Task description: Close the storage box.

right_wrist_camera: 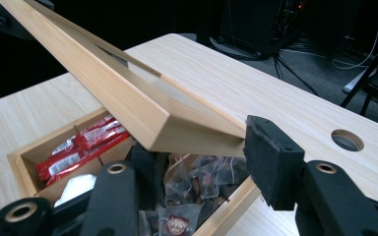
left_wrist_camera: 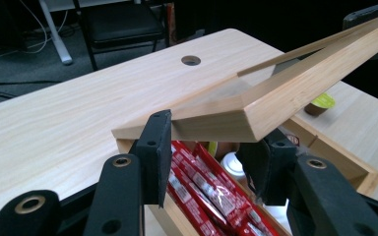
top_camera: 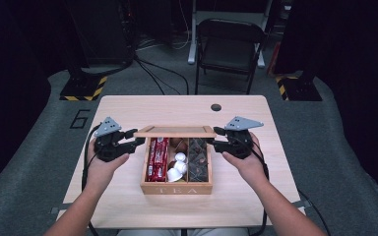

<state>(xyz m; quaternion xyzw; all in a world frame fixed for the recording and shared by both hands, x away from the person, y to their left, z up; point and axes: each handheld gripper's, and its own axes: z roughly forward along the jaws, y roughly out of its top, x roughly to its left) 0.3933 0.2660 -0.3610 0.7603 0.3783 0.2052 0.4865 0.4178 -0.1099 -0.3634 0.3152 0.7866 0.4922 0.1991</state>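
Nearest, at the bottom of the high view, a person's two forearms come up from the lower edge, one hand on each tool. Just beyond them, in the middle of the frame, stands the wooden tea box (top_camera: 176, 189) on the pale table (top_camera: 128, 206), with "TEA" on its front wall. Inside it lie red sachets (top_camera: 157, 160) in the left compartment, white pods (top_camera: 177, 167) in the middle and dark wrapped tea bags (top_camera: 198, 160) on the right. The lid (top_camera: 175, 131), a wooden frame with a clear pane, hangs tilted over the box's far half. The left gripper (top_camera: 137, 142) sits at the lid's left end; in the left gripper view its jaws stand part open with the lid's corner (left_wrist_camera: 226, 123) between them, the left pad at the lid's face, while I can't tell whether the right pad presses on it. The right gripper (top_camera: 215, 138) is at the lid's right end; in its own view the lid's corner (right_wrist_camera: 177, 123) lies between part-open jaws, the right pad against the end of the wood, the left one underneath it. Farther on, near the table's far edge, there is a round hole (top_camera: 216, 107), and behind it, at the top centre, a dark folding chair (top_camera: 229, 46) on grey floor.
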